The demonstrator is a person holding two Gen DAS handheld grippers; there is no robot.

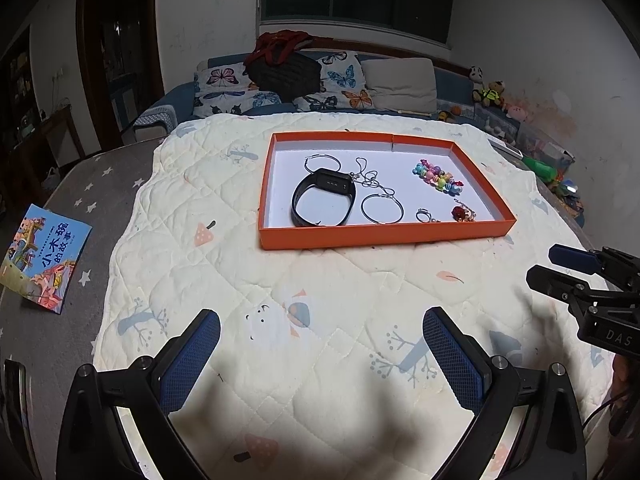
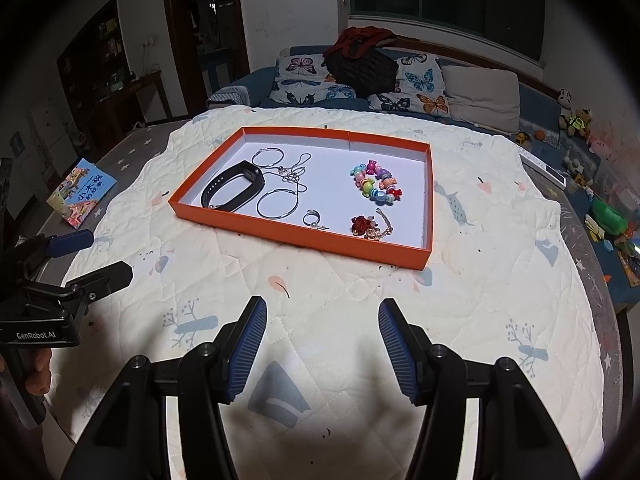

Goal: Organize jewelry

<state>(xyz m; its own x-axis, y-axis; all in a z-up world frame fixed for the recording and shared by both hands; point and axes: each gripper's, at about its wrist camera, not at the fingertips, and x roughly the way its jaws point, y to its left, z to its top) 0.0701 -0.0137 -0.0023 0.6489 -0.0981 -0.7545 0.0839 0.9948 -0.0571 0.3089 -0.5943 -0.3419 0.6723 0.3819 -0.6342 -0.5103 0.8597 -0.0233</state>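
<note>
An orange tray (image 1: 384, 236) with a white floor lies on a cream quilt (image 1: 320, 300), toward the far part of the quilt, and all the jewelry is inside it. In the left half of the tray a black wristband (image 1: 324, 202) stands on its edge. Behind it lies a thin silver hoop (image 1: 322, 163), and a silver chain (image 1: 370, 178) runs from near the band's far end toward a second hoop (image 1: 382, 209), which lies just beside the band near the front wall. In the right half, a bracelet of colourful beads (image 1: 438, 178) lies toward the far wall. By the front wall there are a small ring (image 1: 423, 215) and a red ornament (image 1: 461, 213) with a short chain, close to the right front corner.

The left hand-held gripper (image 1: 320, 356) hangs over the near part of the quilt, its jaws wide apart with nothing between them. The right hand-held gripper (image 2: 322, 344) is also above the near quilt, its jaws apart and empty. Both are well apart from the tray. A picture book (image 1: 42, 258) lies off the quilt at the left.
</note>
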